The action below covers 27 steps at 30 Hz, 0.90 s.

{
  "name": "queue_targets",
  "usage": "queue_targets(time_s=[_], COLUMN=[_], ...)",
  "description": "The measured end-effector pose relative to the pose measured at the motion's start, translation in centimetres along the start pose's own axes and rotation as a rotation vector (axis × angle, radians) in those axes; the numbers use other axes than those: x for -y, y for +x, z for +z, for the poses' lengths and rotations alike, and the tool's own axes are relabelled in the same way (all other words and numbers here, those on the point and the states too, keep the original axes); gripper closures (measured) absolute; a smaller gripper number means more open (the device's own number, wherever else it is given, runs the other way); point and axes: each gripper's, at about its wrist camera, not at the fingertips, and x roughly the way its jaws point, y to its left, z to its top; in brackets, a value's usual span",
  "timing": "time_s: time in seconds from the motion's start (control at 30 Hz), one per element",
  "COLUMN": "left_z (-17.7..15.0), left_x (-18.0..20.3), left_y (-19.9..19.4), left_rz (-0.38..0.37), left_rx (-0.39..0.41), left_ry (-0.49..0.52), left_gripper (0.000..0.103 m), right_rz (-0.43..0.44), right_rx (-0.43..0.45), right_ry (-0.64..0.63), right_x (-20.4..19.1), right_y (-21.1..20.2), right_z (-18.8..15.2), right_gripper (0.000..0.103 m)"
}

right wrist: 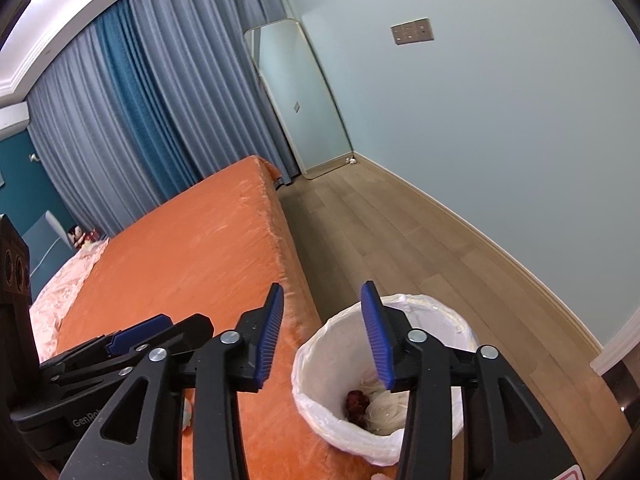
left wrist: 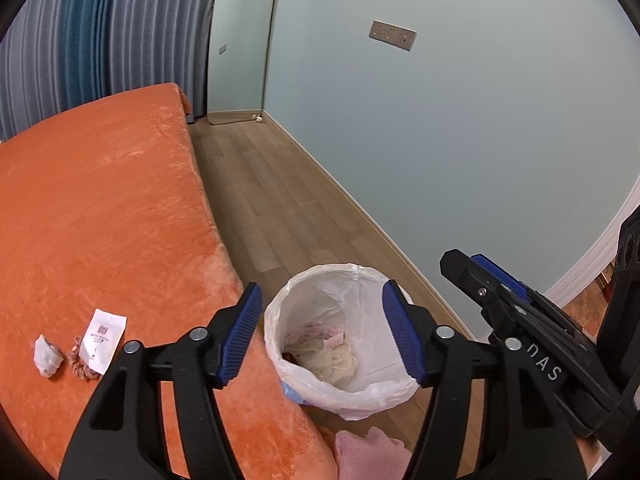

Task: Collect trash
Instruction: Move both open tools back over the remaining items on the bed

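A white-lined trash bin stands on the floor beside the orange bed; it holds crumpled tissues and a dark red scrap, and it also shows in the right wrist view. On the bed lie a white paper sachet, a crumpled white wad and a small pink hair tie. My left gripper is open and empty above the bin's rim. My right gripper is open and empty, above the gap between the bed edge and the bin; it shows at the right of the left wrist view.
A wood floor runs between the bed and the pale blue wall. A tall mirror leans in the corner by blue curtains. A pink cloth lies on the floor by the bin. A pink quilt covers the bed's far side.
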Motion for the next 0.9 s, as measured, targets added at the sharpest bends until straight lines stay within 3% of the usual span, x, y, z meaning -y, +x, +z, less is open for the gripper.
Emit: queue_targets(time_s=[0.5,0.9], left_z=[-1.8,-3.9], left_x=[-8.5,-15.4], left_y=[-3.6,-5.9], left_rz=[0.105,0.185], left_rx=[0.027,0.035], left_ry=[-0.129,-0.218], left_gripper=[0.037,0.034], right_rz=[0.053,0.076], right_rx=[-0.069,-0.146], right_ry=[-0.102,-0.174], right_x=[-7.3,-12.6], right_y=[1.5,3.7], right_z=[-2.9,-6.4], right_gripper=[0.049,0.046])
